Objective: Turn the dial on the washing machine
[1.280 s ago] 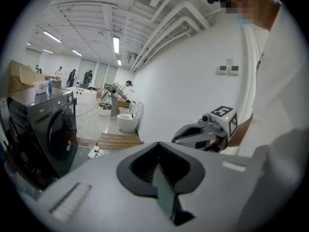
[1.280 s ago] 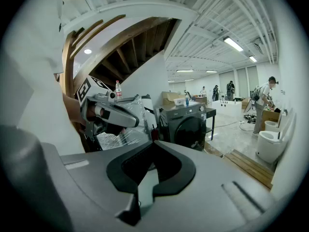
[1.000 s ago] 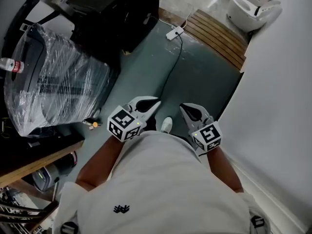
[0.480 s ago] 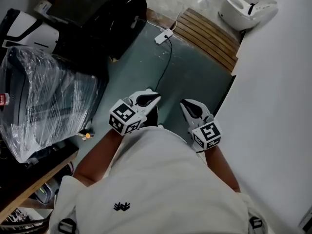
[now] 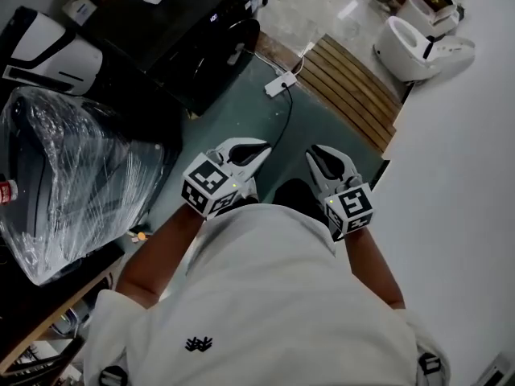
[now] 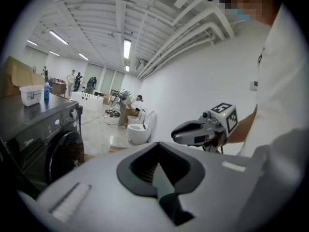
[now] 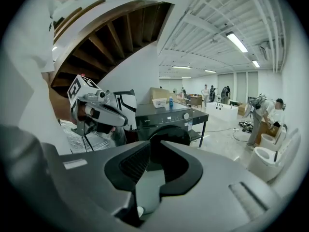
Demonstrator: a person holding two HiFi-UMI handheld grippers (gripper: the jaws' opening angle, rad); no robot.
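1. One dial sat at the right end of the washing machine's front panel, above its round door.
2. Both grippers were well apart from the machine, out in front of it.
3. The left gripper was on the machine's side and was judged the nearer; its jaws were pressed together, holding nothing.
4. The right gripper pointed almost straight at the machine. Its jaws had just been opening to a slight gap, with nothing between them.
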